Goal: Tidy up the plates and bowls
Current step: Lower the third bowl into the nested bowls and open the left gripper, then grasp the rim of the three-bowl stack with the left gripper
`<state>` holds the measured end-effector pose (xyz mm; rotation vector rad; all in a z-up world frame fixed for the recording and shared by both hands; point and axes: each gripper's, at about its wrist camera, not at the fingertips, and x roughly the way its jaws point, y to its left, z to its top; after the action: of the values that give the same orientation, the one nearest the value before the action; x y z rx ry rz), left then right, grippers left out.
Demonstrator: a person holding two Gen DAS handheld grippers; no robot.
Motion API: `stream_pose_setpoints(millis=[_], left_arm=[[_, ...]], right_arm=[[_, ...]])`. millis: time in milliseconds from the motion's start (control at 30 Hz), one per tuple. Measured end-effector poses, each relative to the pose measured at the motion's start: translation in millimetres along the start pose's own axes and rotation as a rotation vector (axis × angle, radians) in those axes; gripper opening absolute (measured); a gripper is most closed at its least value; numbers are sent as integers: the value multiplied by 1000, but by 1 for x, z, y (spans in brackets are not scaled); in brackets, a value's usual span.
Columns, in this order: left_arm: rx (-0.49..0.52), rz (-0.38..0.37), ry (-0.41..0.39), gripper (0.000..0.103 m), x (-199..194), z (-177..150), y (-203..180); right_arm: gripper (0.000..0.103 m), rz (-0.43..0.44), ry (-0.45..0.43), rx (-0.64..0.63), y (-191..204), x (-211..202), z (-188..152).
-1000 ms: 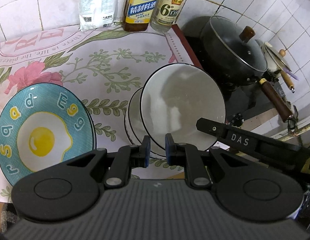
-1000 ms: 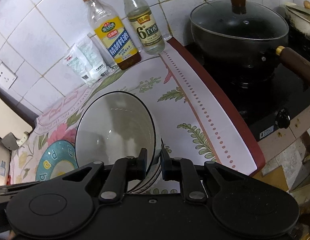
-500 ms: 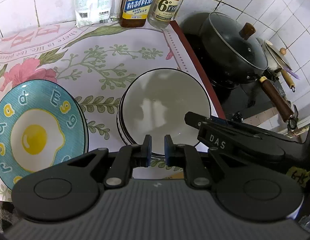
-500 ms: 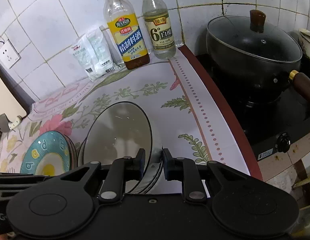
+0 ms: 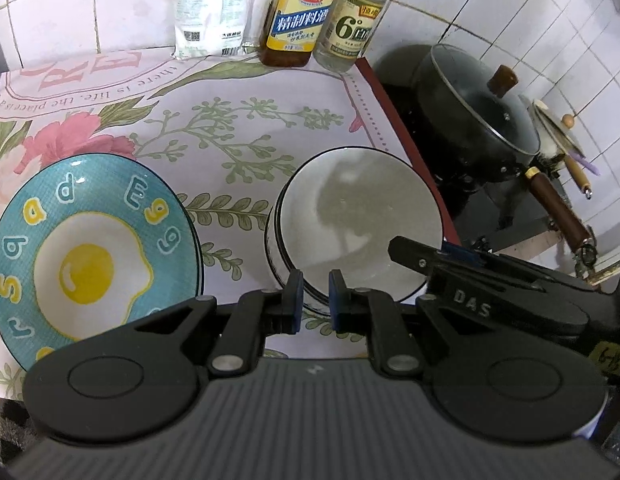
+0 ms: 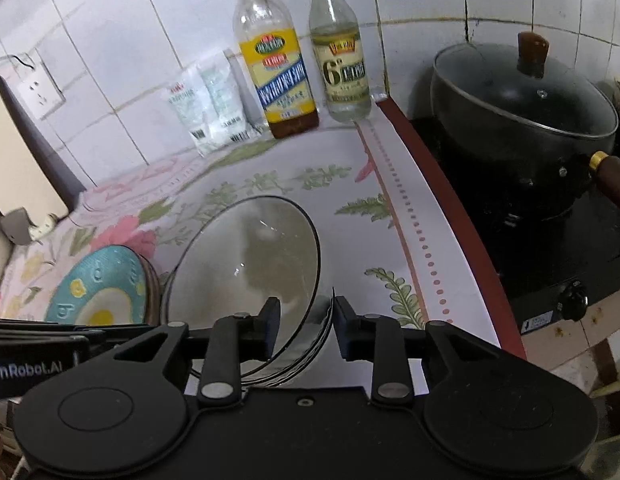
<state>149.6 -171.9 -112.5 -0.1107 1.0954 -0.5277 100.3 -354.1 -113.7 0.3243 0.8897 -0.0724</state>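
A stack of white bowls with black rims (image 5: 358, 220) sits on the floral counter mat; it also shows in the right wrist view (image 6: 249, 264). A blue plate with a fried-egg picture (image 5: 85, 260) lies to its left, also in the right wrist view (image 6: 97, 292), on other plates. My left gripper (image 5: 313, 300) is nearly shut and empty, at the near rim of the bowls. My right gripper (image 6: 305, 324) is open, its jaws either side of the stack's right rim, not pinching it. It appears in the left wrist view (image 5: 470, 276).
Two bottles (image 5: 297, 16) (image 5: 354, 20) and a salt bag (image 5: 207, 12) stand against the tiled wall. A black lidded pot (image 6: 522, 108) sits on the stove to the right, its handle (image 5: 558, 208) pointing toward me. A wall socket (image 6: 39, 88) is at left.
The top white bowl, held tilted by my right gripper a second ago, has come down onto the stack. My right gripper has opened and let go of it.
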Motion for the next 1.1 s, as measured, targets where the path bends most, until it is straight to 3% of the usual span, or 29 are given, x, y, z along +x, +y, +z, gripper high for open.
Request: stream_pose_setpoints(millis=[367, 600, 733, 867, 1100], left_arm=[[30, -48, -29, 12, -27, -13, 1], [77, -60, -25, 13, -47, -28, -6], [89, -64, -39, 14, -55, -35, -7], [113, -65, -62, 15, -57, -42, -10], [123, -86, -63, 16, -48, -51, -10]], right_arm=[[42, 27, -139, -163, 10, -55, -14], [42, 114, -170, -219, 18, -84, -23], [45, 108, -195, -266, 22, -94, -34], [55, 68, -209, -308, 25, -95, -45], [58, 45, -215, -341, 22, -88, -62]])
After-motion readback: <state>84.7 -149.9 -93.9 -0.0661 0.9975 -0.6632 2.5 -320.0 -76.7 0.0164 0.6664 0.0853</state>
